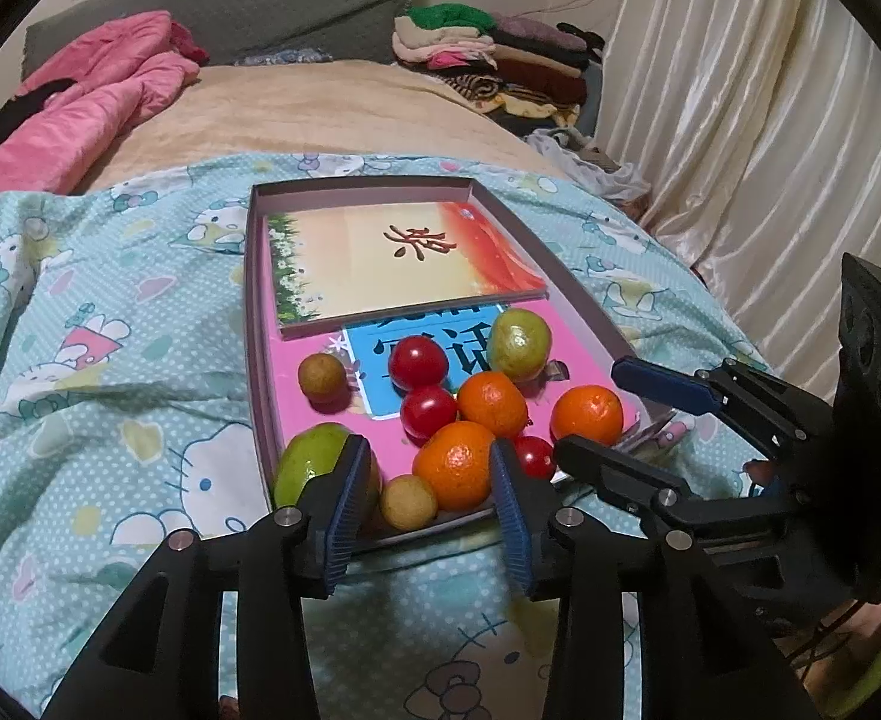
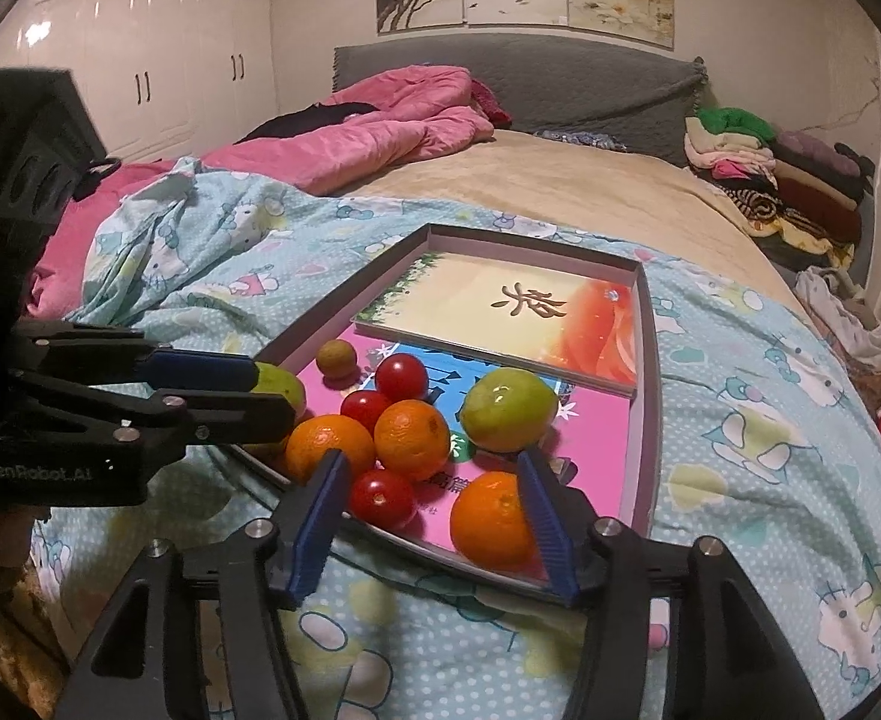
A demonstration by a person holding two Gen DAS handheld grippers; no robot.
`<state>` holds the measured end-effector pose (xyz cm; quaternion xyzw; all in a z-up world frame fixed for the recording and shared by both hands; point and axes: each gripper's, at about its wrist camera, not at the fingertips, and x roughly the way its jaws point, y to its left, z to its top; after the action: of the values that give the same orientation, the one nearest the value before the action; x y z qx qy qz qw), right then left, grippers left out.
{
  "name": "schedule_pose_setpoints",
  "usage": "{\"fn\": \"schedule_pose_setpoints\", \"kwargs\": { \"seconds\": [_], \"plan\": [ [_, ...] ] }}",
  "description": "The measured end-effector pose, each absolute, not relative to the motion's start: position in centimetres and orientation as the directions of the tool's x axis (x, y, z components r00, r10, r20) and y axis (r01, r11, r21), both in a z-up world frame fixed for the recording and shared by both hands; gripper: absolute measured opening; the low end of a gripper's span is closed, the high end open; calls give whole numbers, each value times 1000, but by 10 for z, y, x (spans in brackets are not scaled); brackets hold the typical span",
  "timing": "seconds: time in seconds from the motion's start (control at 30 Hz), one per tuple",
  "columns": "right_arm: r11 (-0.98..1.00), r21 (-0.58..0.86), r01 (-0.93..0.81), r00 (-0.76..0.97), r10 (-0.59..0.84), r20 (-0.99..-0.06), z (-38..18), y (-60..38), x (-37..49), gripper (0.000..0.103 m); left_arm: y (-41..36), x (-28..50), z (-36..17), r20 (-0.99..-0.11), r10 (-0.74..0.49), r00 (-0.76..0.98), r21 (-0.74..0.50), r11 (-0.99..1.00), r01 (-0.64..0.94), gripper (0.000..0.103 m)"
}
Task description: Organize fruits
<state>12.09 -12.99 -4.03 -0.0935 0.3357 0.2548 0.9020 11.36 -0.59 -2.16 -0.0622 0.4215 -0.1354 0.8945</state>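
A shallow box tray (image 1: 258,360) (image 2: 650,396) lies on the bed and holds books and fruit: three oranges (image 1: 457,474) (image 2: 488,519), three red tomatoes (image 1: 417,362) (image 2: 381,498), two green mangoes (image 1: 308,465) (image 2: 509,409) and two small brown fruits (image 1: 322,377) (image 2: 336,358). My left gripper (image 1: 431,501) is open at the tray's near edge, its fingers on either side of an orange and a small brown fruit (image 1: 407,501). My right gripper (image 2: 434,516) is open at the tray's near corner, with a tomato and an orange between its fingers.
A picture book (image 1: 398,264) and a pink book (image 1: 584,372) line the tray. The tray rests on a blue cartoon-print quilt (image 1: 110,420). A pink duvet (image 2: 380,126) and stacked folded clothes (image 1: 500,60) lie further back. Curtains (image 1: 770,120) hang on the right.
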Motion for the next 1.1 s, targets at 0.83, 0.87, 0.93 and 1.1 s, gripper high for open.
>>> {"fn": "schedule_pose_setpoints", "kwargs": {
  "seconds": [0.83, 0.87, 0.93, 1.1],
  "plan": [
    [935, 166, -314, 754, 352, -555, 4, -173, 89, 102, 7, 76, 10, -723, -155, 673, -185, 982, 28, 79],
    [936, 172, -308, 763, 351, -542, 8, -175, 84, 102, 7, 73, 10, -726, -149, 671, -181, 983, 22, 79],
    [941, 168, -293, 783, 337, -523, 15, -177, 74, 102, 7, 66, 8, -743, -118, 659, -161, 987, -4, 79],
    [952, 156, -263, 778, 305, -549, 11, -178, 59, 102, 2, 50, -1, -776, -104, 622, -156, 987, -29, 79]
  ]
}}
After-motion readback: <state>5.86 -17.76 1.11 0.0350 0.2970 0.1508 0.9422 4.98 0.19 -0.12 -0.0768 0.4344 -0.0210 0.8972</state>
